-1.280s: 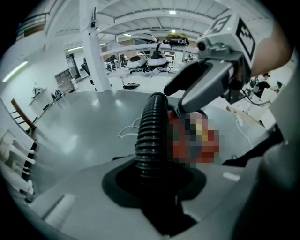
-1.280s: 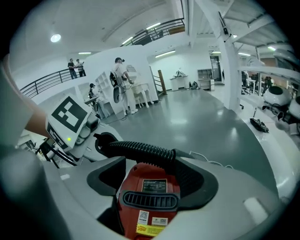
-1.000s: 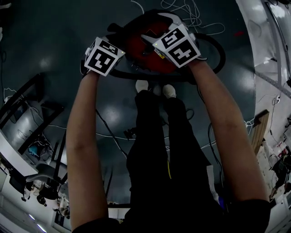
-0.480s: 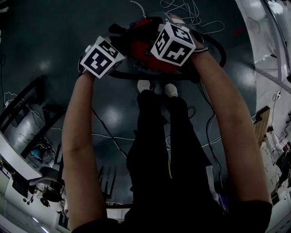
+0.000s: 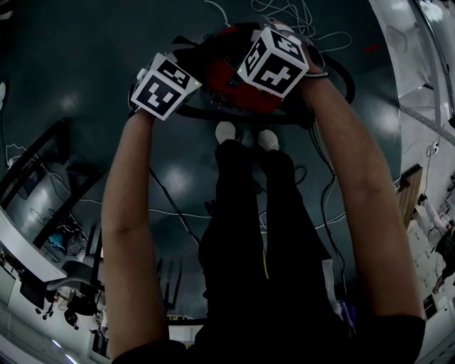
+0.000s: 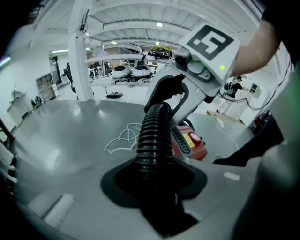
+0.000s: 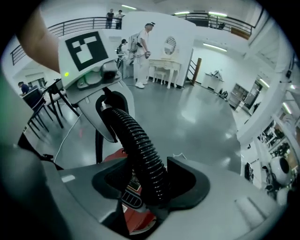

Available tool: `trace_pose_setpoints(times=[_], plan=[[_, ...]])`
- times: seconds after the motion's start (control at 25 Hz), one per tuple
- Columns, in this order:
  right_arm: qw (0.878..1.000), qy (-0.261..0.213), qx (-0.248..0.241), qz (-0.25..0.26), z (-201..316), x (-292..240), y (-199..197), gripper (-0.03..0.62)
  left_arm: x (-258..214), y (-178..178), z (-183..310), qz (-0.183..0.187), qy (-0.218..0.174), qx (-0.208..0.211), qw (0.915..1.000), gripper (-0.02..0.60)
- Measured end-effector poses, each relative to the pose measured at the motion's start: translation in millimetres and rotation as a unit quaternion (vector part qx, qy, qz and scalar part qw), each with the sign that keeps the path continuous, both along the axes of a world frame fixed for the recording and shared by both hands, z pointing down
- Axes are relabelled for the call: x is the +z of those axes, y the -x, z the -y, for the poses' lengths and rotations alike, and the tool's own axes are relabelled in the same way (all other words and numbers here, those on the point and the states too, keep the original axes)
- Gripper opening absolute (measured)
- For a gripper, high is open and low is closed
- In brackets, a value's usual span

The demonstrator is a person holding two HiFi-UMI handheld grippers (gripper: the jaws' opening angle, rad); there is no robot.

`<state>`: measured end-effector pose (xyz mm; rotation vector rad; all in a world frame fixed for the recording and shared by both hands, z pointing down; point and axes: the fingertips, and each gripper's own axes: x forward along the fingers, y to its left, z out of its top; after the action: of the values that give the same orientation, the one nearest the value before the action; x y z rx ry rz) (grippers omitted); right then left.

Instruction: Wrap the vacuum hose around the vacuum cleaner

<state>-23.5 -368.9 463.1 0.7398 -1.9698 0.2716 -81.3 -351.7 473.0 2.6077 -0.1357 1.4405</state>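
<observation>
You have both grippers just above the top of the vacuum cleaner (image 5: 224,75), which sits on the floor (image 5: 85,64) in front of your feet. The hose (image 6: 152,136) is in both of them.

Your left gripper (image 6: 154,183) is clamped on the hose, with the ribbed tube gripped firmly between the jaws. From there the hose rises and runs across to your right gripper (image 7: 150,187), so the short stretch you control has its long axis going from one gripper to the other, over the left half of the vacuum cleaner's top.

Your right gripper's jaws have just been closing with the hose between them. The tube lies against one jaw, but a slice of the red body shows through the gap on the other side, so I judge that this grip is not yet tight.

The rest of the hose already curves round the right side of the vacuum cleaner and along its near edge, close to your shoes. White cables (image 5: 284,11) lie on the floor beyond the vacuum cleaner.

The point that matters for the next move is that the held stretch sits directly over the body, not beside it. Your right gripper is nearer the middle of the top and your left is nearer the left edge. You will probably want the right grip firm before you lower that stretch against the body.
</observation>
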Motion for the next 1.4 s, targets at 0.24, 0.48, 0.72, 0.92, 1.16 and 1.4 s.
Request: trace_pose_setpoints(times=[0.24,0.48,0.72,0.92,1.16,1.4], plan=[[0.992,0.031,0.121,0.009,7,6,-55,0.236,7,15,22,0.006,-0.038,-0.063,0.9973,0.296],[0.978,0.053,0.194,0.046,16,1,-79,0.238,46,50,4,0.052,-0.011,-0.081,0.9953,0.298],[0.966,0.063,0.239,0.077,21,0,-84,0.241,71,61,11,0.064,-0.034,-0.139,0.9877,0.296],[0.963,0.068,0.249,0.074,20,4,-85,0.241,88,68,22,0.084,-0.047,-0.181,0.9788,0.198],[0.955,0.098,0.276,0.055,5,20,-104,0.242,74,61,38,0.079,-0.066,-0.171,0.9799,0.181],[0.933,0.148,0.323,0.053,-22,39,-123,0.241,66,42,64,0.114,-0.104,-0.125,0.9801,0.176]])
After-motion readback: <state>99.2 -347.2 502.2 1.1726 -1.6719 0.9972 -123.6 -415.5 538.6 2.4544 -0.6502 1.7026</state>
